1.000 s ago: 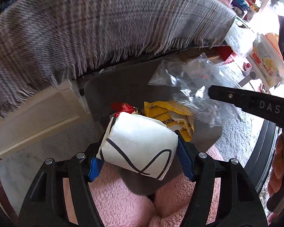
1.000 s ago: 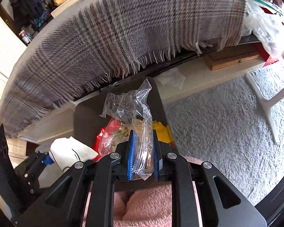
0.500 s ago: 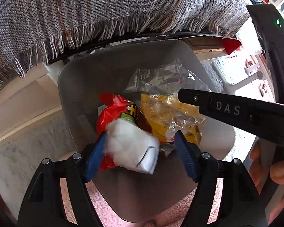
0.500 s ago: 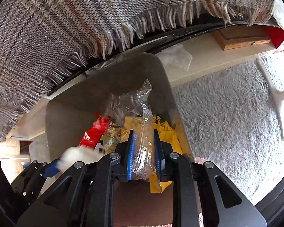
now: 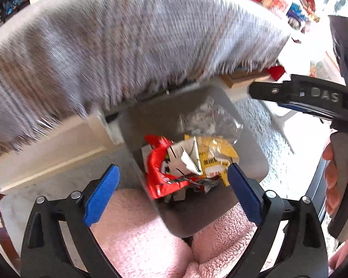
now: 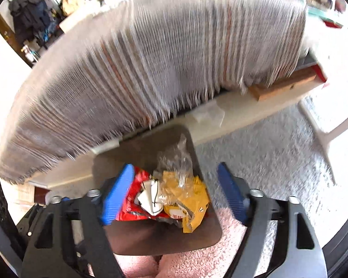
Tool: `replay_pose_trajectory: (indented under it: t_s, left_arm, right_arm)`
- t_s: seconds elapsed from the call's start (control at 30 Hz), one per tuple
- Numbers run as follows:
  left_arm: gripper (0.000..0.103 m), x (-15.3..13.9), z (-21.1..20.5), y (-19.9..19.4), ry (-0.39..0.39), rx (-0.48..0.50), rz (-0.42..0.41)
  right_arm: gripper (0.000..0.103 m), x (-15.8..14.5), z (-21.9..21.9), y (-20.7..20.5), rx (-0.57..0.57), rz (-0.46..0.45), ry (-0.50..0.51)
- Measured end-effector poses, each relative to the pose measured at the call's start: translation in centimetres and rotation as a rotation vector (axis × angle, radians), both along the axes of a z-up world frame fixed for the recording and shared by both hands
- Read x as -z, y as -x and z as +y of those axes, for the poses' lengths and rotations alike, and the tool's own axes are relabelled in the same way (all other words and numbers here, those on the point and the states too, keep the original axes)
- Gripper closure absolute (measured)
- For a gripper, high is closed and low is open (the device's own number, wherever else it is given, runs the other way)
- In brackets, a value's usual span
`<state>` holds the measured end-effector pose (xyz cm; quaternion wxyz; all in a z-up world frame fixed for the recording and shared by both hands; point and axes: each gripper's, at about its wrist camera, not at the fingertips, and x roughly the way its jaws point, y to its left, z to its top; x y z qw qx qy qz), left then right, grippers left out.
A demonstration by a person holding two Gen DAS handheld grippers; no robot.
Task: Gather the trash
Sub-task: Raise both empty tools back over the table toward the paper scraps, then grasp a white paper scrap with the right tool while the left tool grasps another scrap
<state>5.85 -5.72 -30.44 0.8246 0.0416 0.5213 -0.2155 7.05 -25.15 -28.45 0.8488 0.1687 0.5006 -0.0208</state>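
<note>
Trash sits heaped inside the grey bin point(image 5: 248, 153), centre of both frames: a red wrapper point(image 5: 160, 173), a crumpled white paper point(image 5: 185, 157) with black lines lying on it, a yellow packet point(image 5: 218, 159) to the right, and a clear plastic bag point(image 5: 208, 120) on top toward the bin's far wall. In the right wrist view the same heap shows — red wrapper point(image 6: 136, 199), white paper point(image 6: 150, 199), yellow packet point(image 6: 188, 199), clear plastic bag point(image 6: 174, 162).

Left gripper point(image 5: 174, 192) low in frame, above the bin — blue pads spread wide and opening, nothing between them. Right gripper point(image 6: 174, 194) likewise: jaws wide apart, opening, not touching the trash below.

Fringed plaid cloth point(image 5: 127, 46) hangs across the upper frame, blurred. Pink fleece point(image 5: 139, 238) at bottom edge. Grey carpet point(image 6: 278, 153) right of the bin.
</note>
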Motion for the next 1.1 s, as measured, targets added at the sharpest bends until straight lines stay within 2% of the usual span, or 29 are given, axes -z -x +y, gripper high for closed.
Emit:
replay_pose_trajectory:
  t_s: [0.07, 0.23, 0.43, 0.53, 0.67, 0.83, 0.9, 0.97, 1.0, 1.1]
  left_arm:
    - [0.009, -1.8, 0.7, -0.4, 0.007, -0.01, -0.037]
    - [0.008, -6.9, 2.1, -2.5, 0.044, -0.039, -0.119]
    - [0.008, -11.3, 2.3, -6.9, 0.062, -0.046, -0.185]
    - [0.008, -12.8, 2.3, -9.9, 0.074, -0.053, -0.19]
    - [0.008, -13.5, 1.2, -15.0, 0.044, -0.057, -0.206]
    - [0.008, -13.5, -0.3, -21.2, 0.035, -0.058, -0.212]
    - [0.008, -13.3, -0.9, -23.9, 0.038, -0.059, -0.208]
    - [0.008, -13.2, -1.7, -26.1, 0.033, -0.056, -0.208]
    - [0.008, -13.0, -2.1, -26.8, 0.03, -0.052, -0.21]
    - [0.008, -12.7, -3.5, -29.2, 0.008, -0.026, -0.219]
  right_arm:
    - [0.015, -1.9, -0.3, 0.1, -0.004, -0.042, 0.015]
    - [0.014, -5.9, -1.0, -1.0, -0.022, -0.121, 0.038]
    - [0.01, -9.8, -1.8, -5.1, -0.011, -0.169, 0.067]
    - [0.01, -11.2, -2.4, -7.9, -0.008, -0.186, 0.072]
    - [0.01, -12.9, -2.9, -13.0, 0.001, -0.196, 0.075]
    - [0.01, -13.0, -3.7, -20.3, 0.023, -0.178, 0.037]
    - [0.012, -12.9, -3.9, -23.5, 0.033, -0.179, 0.028]
    - [0.026, -12.8, -3.9, -26.0, 0.027, -0.174, 0.03]
    - [0.028, -12.7, -3.8, -27.1, 0.022, -0.167, 0.023]
    - [0.045, -11.6, -3.2, -31.1, -0.006, -0.135, -0.018]
